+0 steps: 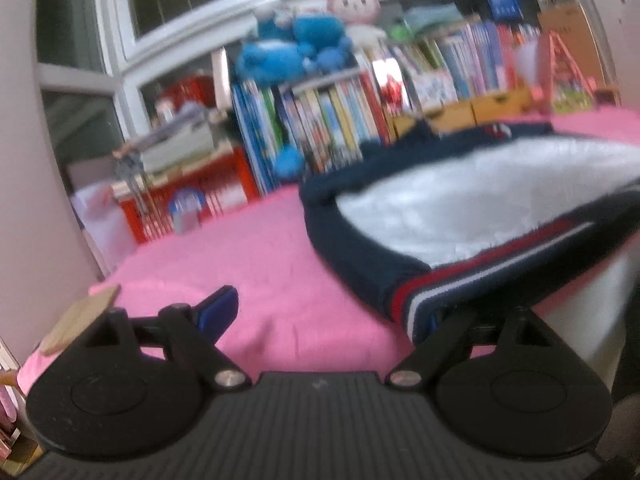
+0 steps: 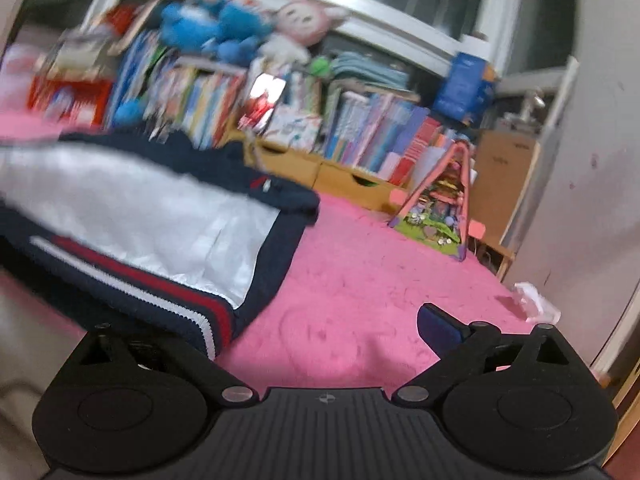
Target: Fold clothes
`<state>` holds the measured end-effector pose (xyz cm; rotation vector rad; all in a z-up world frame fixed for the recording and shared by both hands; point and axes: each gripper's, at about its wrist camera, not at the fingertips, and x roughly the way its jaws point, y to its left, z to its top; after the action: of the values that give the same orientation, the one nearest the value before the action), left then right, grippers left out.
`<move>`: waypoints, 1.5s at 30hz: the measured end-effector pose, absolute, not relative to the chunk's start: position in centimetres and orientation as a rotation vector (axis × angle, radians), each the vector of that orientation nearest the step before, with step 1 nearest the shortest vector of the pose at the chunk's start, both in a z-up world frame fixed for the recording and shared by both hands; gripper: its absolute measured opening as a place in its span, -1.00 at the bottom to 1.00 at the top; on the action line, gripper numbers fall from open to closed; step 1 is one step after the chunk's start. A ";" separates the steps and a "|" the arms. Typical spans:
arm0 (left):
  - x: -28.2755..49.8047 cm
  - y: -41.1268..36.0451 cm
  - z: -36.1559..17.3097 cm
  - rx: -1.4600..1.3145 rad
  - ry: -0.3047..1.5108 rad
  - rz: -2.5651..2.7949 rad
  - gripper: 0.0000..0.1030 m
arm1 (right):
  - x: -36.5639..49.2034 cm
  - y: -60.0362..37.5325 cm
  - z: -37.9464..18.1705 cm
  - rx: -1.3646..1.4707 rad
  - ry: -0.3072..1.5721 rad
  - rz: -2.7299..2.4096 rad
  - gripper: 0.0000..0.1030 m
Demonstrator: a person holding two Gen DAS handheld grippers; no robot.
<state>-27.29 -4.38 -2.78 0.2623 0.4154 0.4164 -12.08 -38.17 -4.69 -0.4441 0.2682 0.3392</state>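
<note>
A navy jacket (image 1: 460, 208) with a white lining and a red-and-white striped hem lies on the pink blanket (image 1: 248, 252). My left gripper (image 1: 326, 314) is open wide. Its left blue pad (image 1: 218, 312) is bare, and its right finger is hidden under the jacket's hem corner (image 1: 416, 304). In the right wrist view the same jacket (image 2: 160, 216) spreads to the left. My right gripper (image 2: 316, 330) is also open wide. Its right blue pad (image 2: 438, 328) is bare over the blanket (image 2: 380, 272), and the hem corner (image 2: 212, 320) covers its left finger.
Packed bookshelves (image 1: 340, 116) with blue plush toys (image 1: 296, 44) and a pink one (image 2: 304, 20) stand behind the bed. A pink triangular toy house (image 2: 440, 208) and wooden drawers (image 2: 348, 180) sit at the far right. A pale wall (image 2: 580, 200) and a clear plastic scrap (image 2: 534, 300) lie to the right.
</note>
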 end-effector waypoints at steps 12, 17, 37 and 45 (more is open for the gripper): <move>-33.3 -3.9 3.3 0.154 0.341 0.316 0.72 | -17.5 -41.9 1.8 -0.330 0.237 0.448 0.99; -30.5 -0.9 7.1 0.076 0.278 0.245 0.81 | -13.1 -40.9 3.6 -0.239 0.288 0.458 0.99; -11.4 6.7 1.0 -0.033 0.602 0.209 0.81 | 5.7 -33.7 0.9 -0.173 0.576 0.477 0.99; -10.3 8.0 -0.5 -0.054 0.635 0.154 0.90 | 6.9 -32.1 -1.2 -0.237 0.562 0.530 0.99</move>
<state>-10.29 7.96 -0.50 -0.0545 0.6347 0.1543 6.90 -32.13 -1.24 -0.2373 0.5617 0.5295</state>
